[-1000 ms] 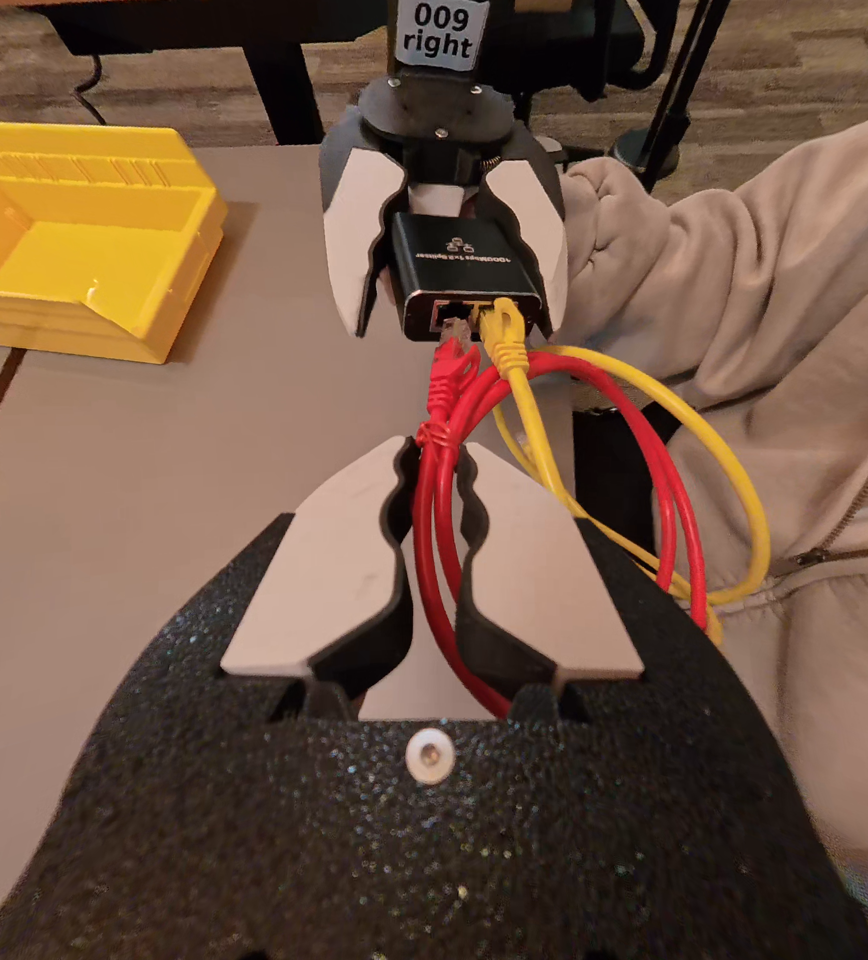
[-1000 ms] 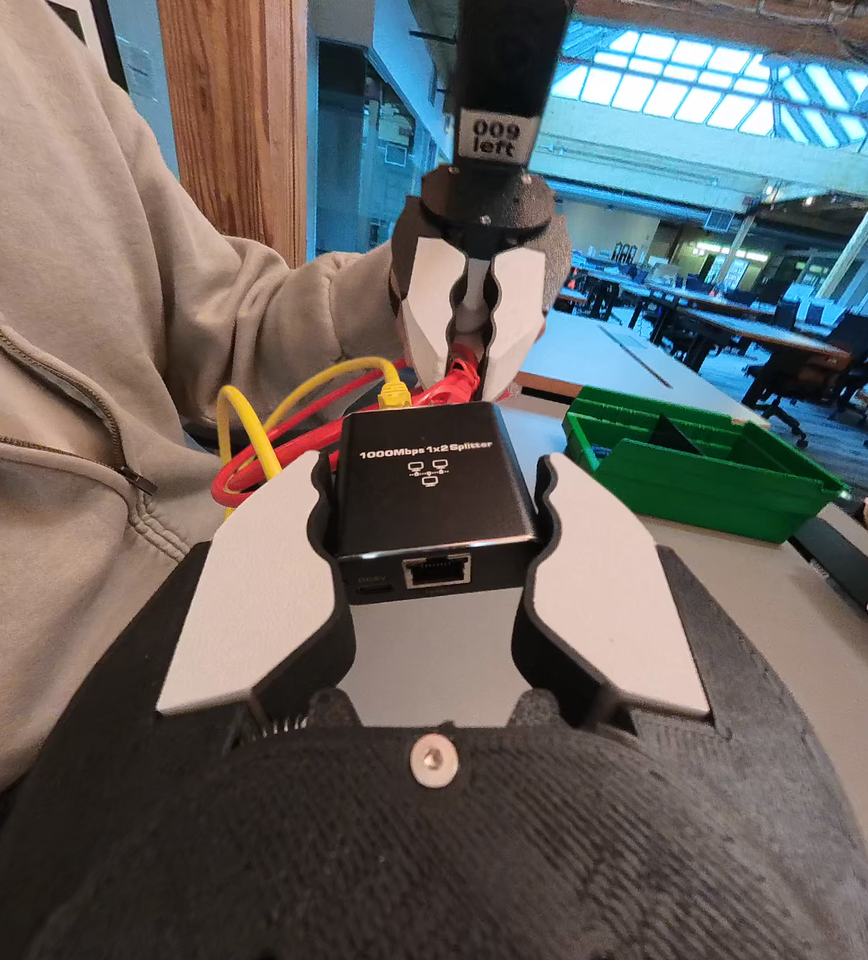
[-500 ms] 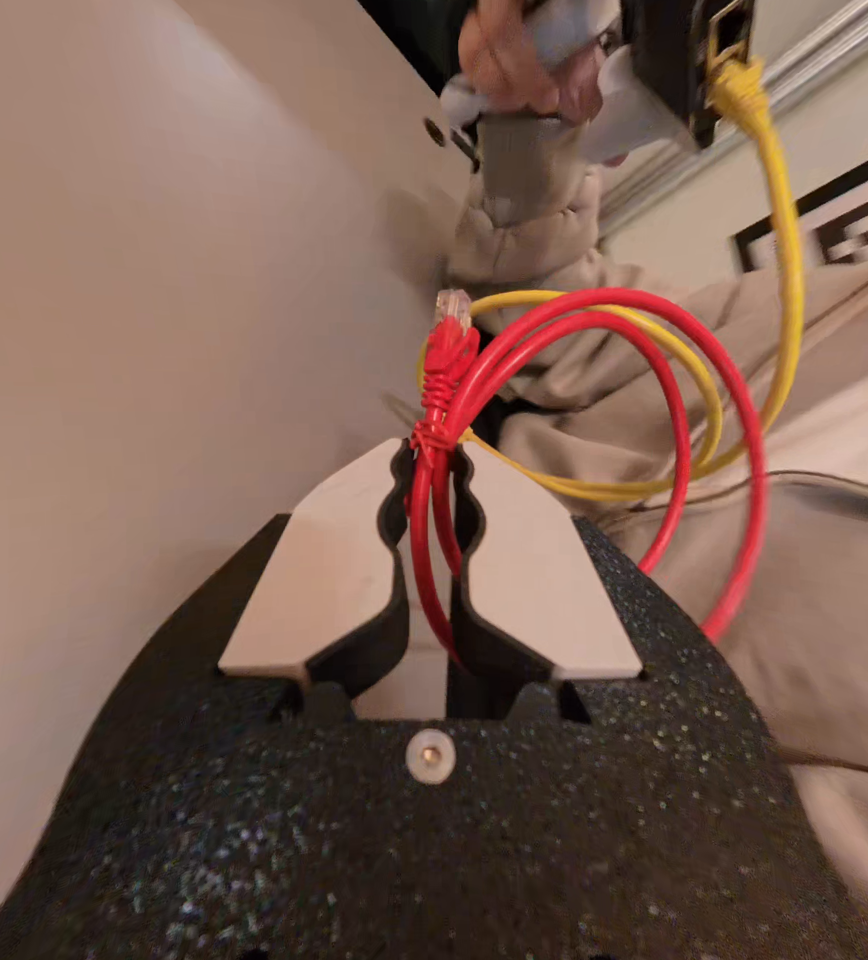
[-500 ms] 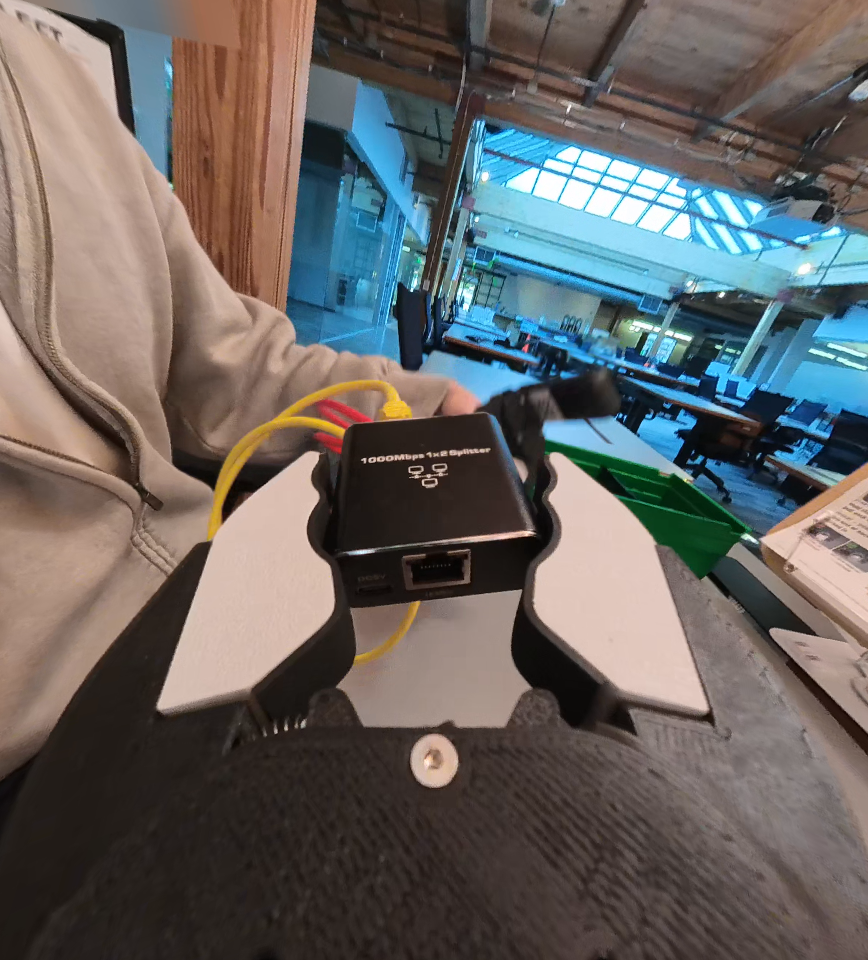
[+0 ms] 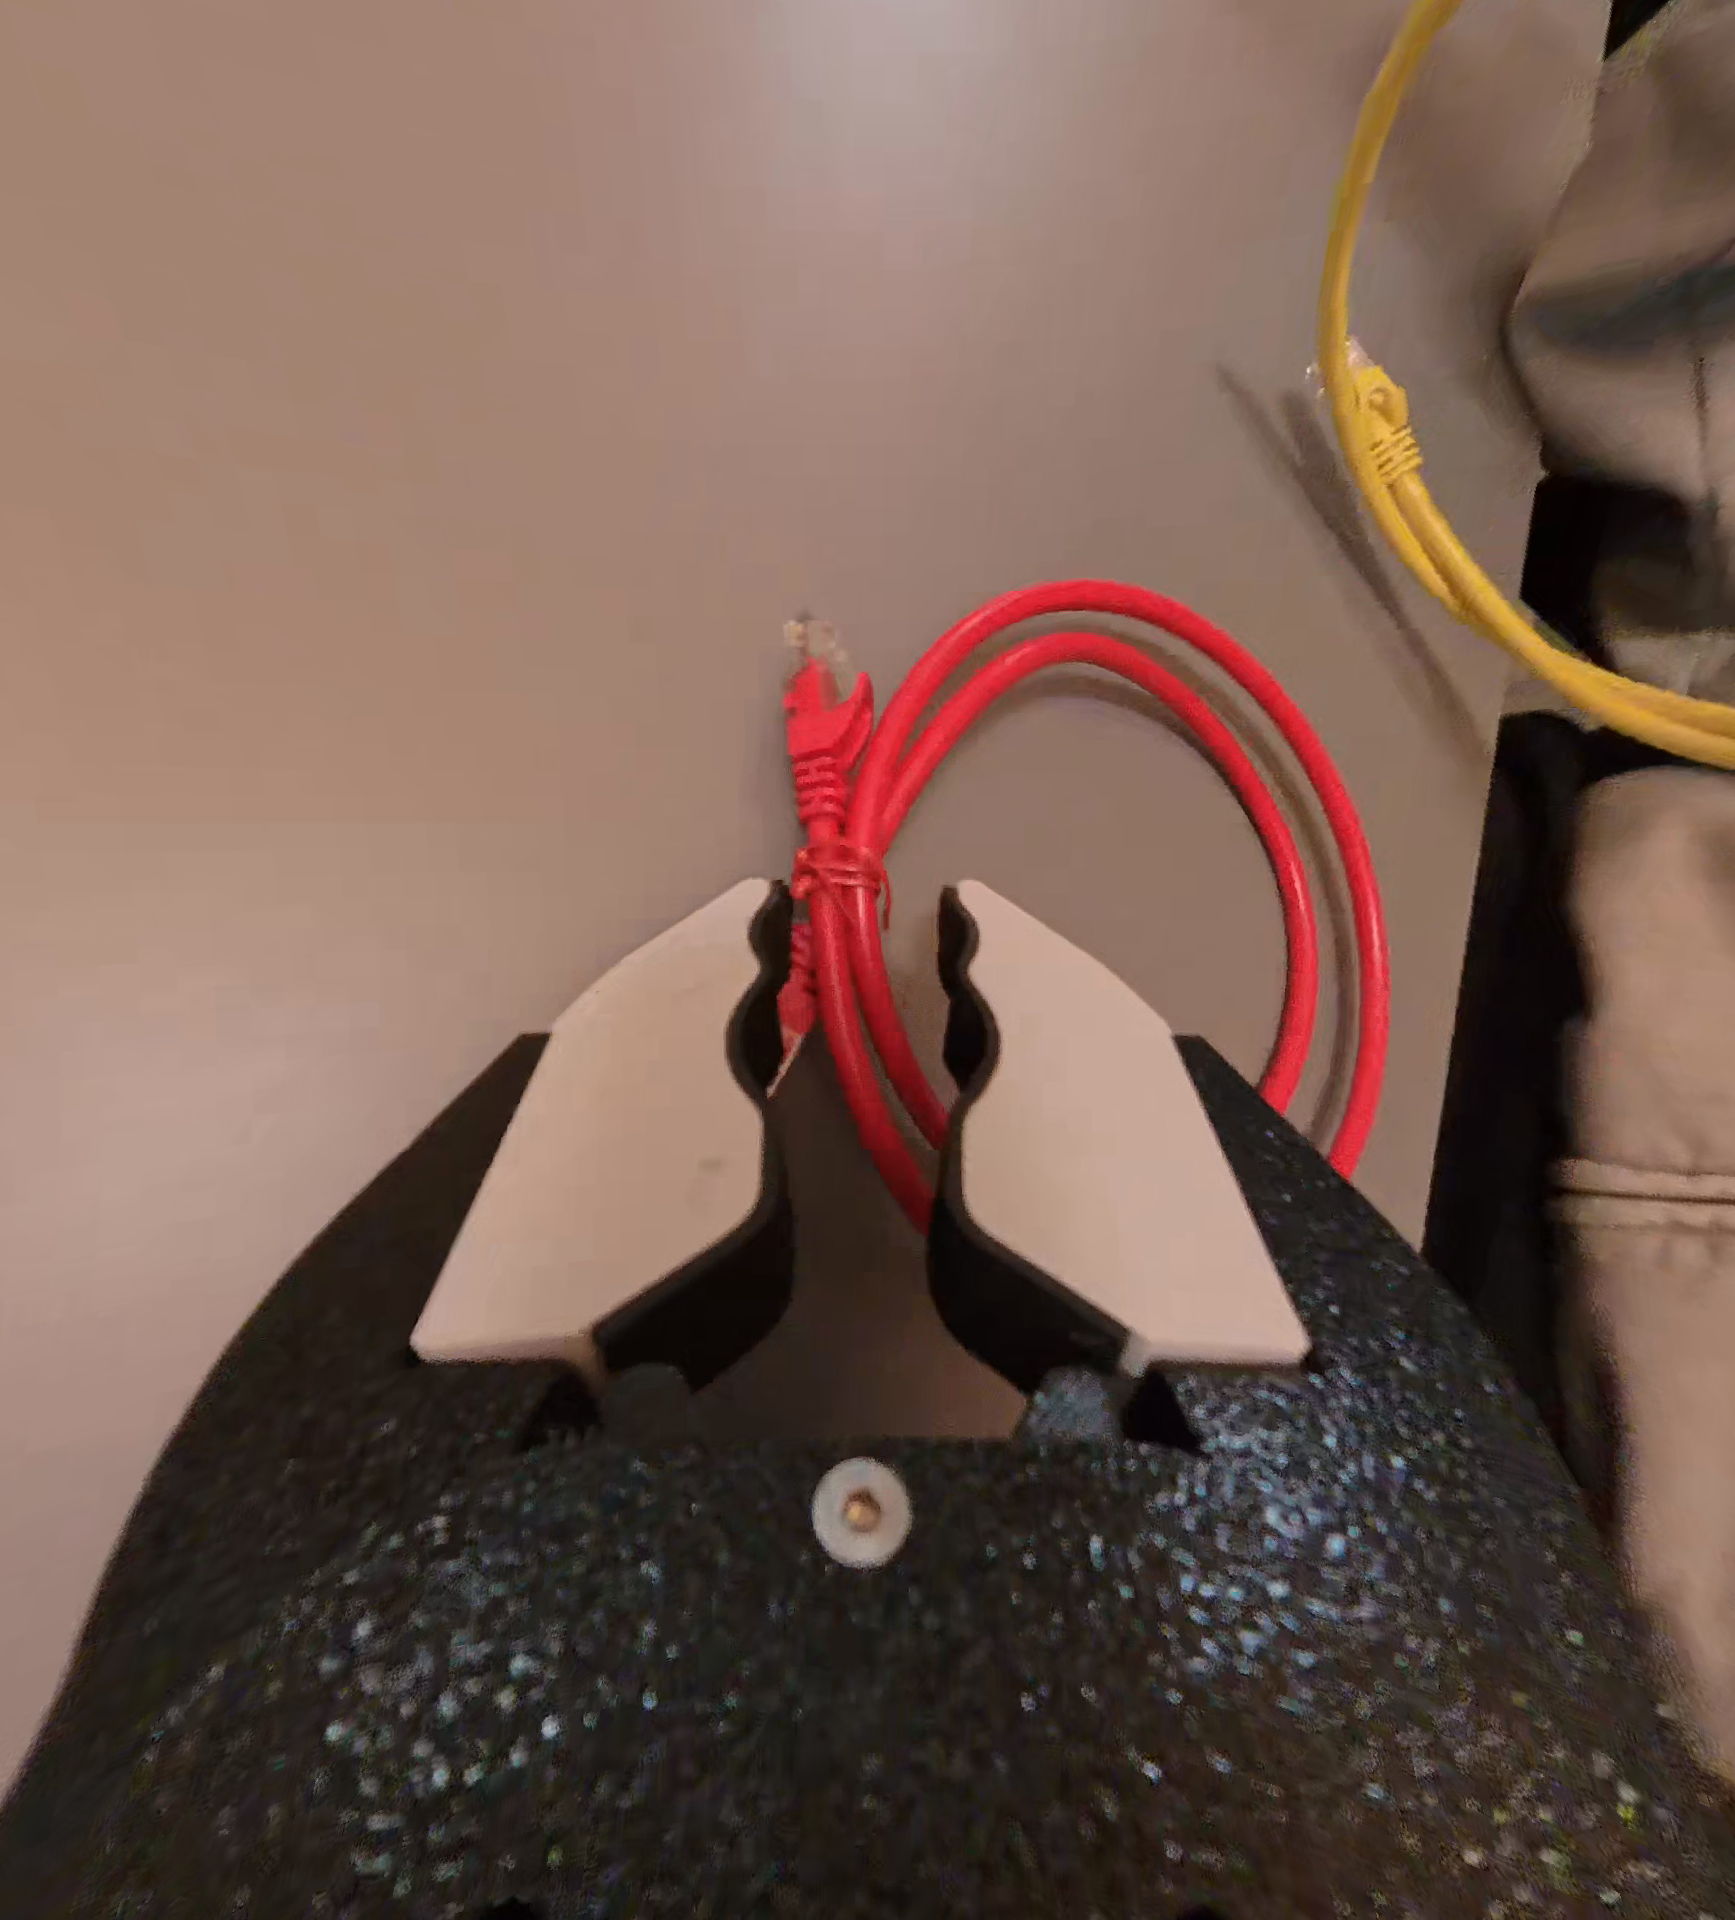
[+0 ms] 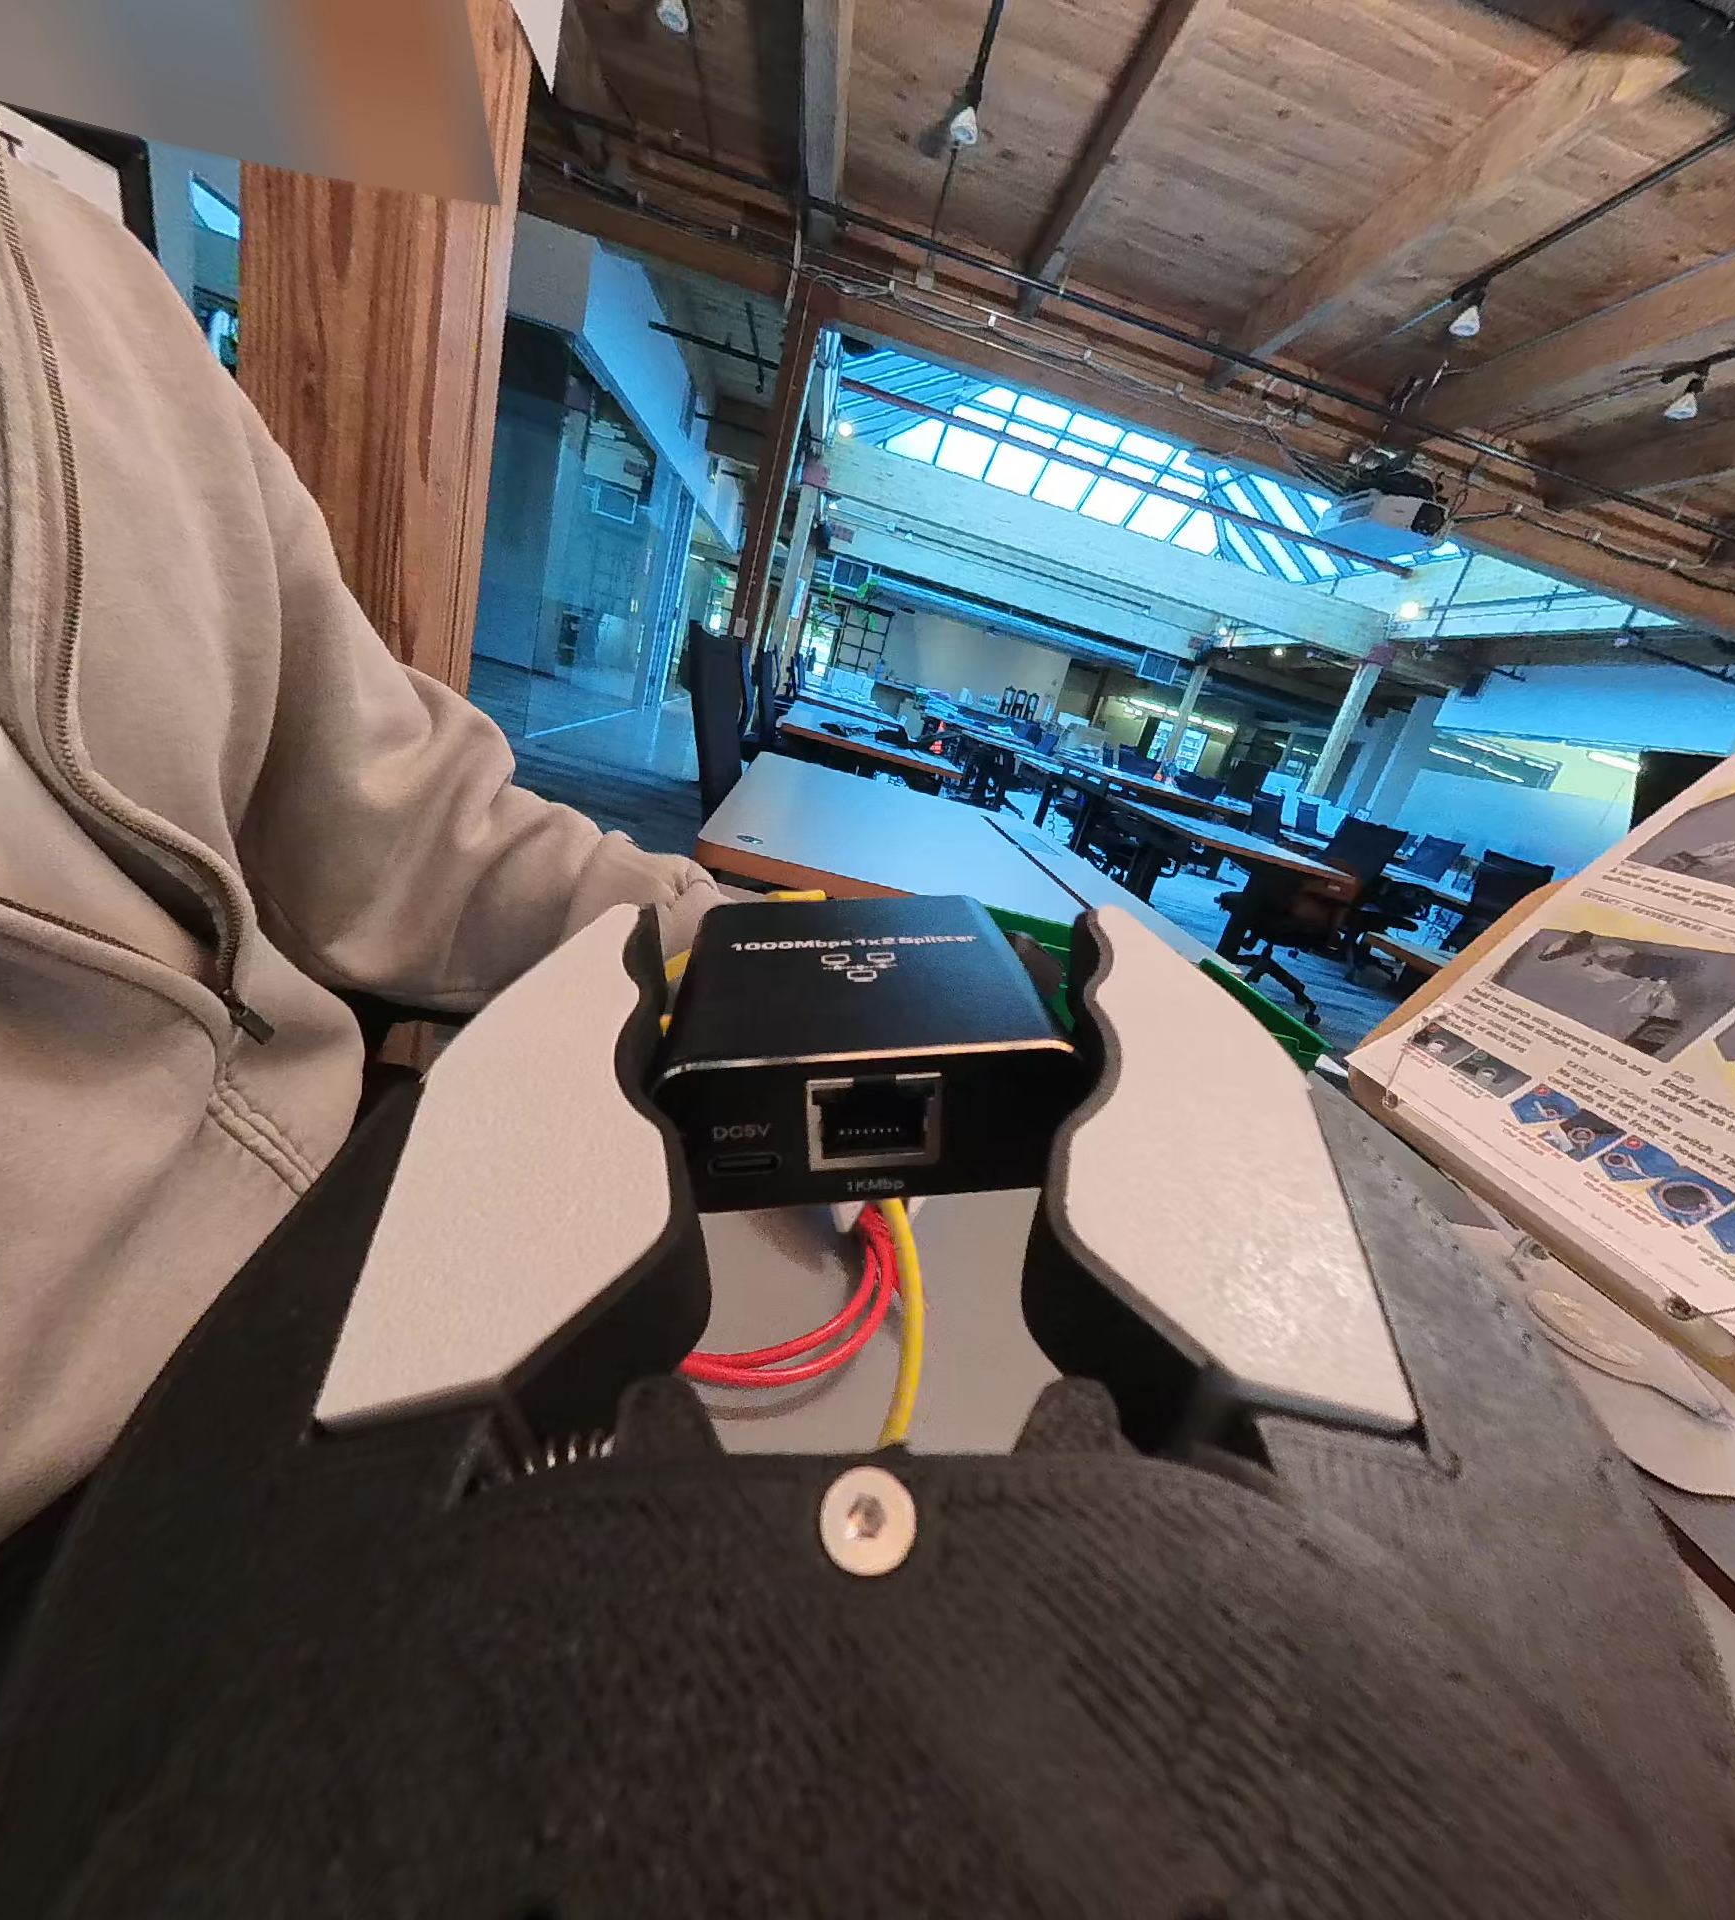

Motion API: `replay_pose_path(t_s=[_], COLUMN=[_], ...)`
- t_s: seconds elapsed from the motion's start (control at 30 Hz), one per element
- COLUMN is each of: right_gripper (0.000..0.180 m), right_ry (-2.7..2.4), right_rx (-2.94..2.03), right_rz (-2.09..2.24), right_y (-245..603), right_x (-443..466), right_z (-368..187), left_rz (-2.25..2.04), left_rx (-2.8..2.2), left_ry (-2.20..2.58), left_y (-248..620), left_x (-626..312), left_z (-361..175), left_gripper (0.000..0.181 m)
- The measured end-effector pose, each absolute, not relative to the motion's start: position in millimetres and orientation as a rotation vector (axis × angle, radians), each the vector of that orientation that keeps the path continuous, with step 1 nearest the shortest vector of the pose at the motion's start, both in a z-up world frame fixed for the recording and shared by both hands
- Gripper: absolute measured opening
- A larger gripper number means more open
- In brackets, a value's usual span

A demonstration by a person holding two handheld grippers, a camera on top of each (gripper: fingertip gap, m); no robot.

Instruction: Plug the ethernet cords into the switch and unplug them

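Left tongs [image 5: 861, 902] hang released over the coiled red cord [image 5: 1102, 862] (lying on the surface [image 5: 323, 520]); right tongs [image 6: 863, 940] grasp the switch [image 6: 868, 1049] above it.

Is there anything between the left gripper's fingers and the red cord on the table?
Nothing visible. The red cord lies on the table directly between the open fingers of the left gripper, with no other object in the gap.

**Dim and soft below, skylit and bowed above**

Left wrist view: warm, dim, motion-smeared toward right edge, faint shadow under red cord [image 5: 1102, 748]. Right wrist view: sharper, cool daylight through skylight [image 6: 1081, 468], beams curved by wide-angle lens, slight softness near gripper base.
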State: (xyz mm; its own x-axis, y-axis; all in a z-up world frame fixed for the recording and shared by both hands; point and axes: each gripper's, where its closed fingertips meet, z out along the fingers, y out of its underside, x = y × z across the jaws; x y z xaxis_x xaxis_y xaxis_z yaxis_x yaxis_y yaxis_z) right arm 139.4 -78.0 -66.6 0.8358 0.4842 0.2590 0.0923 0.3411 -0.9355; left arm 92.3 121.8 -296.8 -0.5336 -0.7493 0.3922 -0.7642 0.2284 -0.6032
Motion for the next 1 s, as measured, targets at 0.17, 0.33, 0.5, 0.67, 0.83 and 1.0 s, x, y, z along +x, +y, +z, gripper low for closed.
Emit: replay_pose_path(t_s=[0.17,0.33,0.5,0.67,0.83,1.0], right_gripper=[0.076,0.076,0.076,0.076,0.076,0.076], right_ry=[-0.554,-0.559,-0.566,-0.57,-0.565,-0.553], right_rx=[-1.215,-1.212,-1.222,-1.228,-1.229,-1.22], right_rz=[0.259,0.248,0.255,0.268,0.265,0.257], right_y=[-80.0,-76.2,-72.3,-70.6,-71.2,-75.3], right_x=[140.6,139.1,135.8,135.2,137.2,140.9], right_z=[-66.1,-65.5,-67.1,-69.0,-69.7,-68.4], left_rz=[1.121,0.934,0.773,0.566,0.544,0.428], left_rx=[1.662,1.804,1.865,1.741,1.721,1.752], left_ry=[-2.743,-2.866,-2.823,-2.857,-2.991,-3.012], left_y=[141.2,126.7,127.2,126.8,133.9,141.2], left_x=[106.4,111.0,118.3,109.9,102.6,67.0], left_z=[-269.8,-257.9,-282.4,-299.6,-284.7,-290.7], left_gripper=[0.033,0.033,0.036,0.036,0.037,0.046])
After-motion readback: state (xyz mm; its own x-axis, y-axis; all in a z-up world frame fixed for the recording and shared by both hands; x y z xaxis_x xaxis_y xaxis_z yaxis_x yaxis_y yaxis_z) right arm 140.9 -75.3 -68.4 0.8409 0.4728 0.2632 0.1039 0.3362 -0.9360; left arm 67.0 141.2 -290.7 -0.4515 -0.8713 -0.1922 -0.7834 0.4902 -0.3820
